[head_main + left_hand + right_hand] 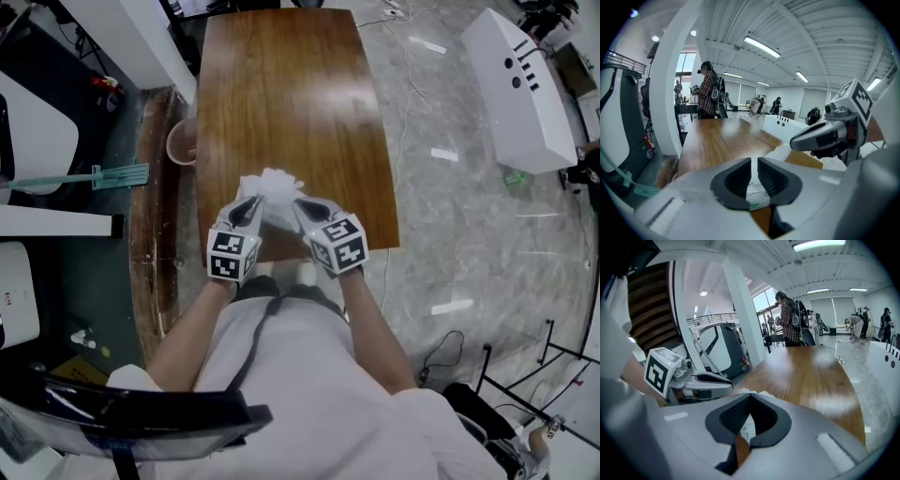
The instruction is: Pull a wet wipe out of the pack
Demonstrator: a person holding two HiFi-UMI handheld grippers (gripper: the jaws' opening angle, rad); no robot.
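The wet wipe pack (277, 219) lies white near the front edge of the wooden table (281, 103), between my two grippers. A crumpled white wet wipe (272, 182) bunches up above it. My left gripper (247, 204) comes in from the left; in the left gripper view its jaws (754, 174) stand nearly together, with the white pack (757, 198) in the narrow slit. My right gripper (302, 204) comes in from the right, and its jaws (749, 399) meet at the tips, where a white edge of the wet wipe (756, 393) shows. Both grippers hide much of the pack.
A pinkish bucket (181, 142) stands on the floor left of the table, by a green-handled tool (101, 176). A white machine (520, 86) sits to the right on the marble floor. A person (707, 91) stands at the table's far end.
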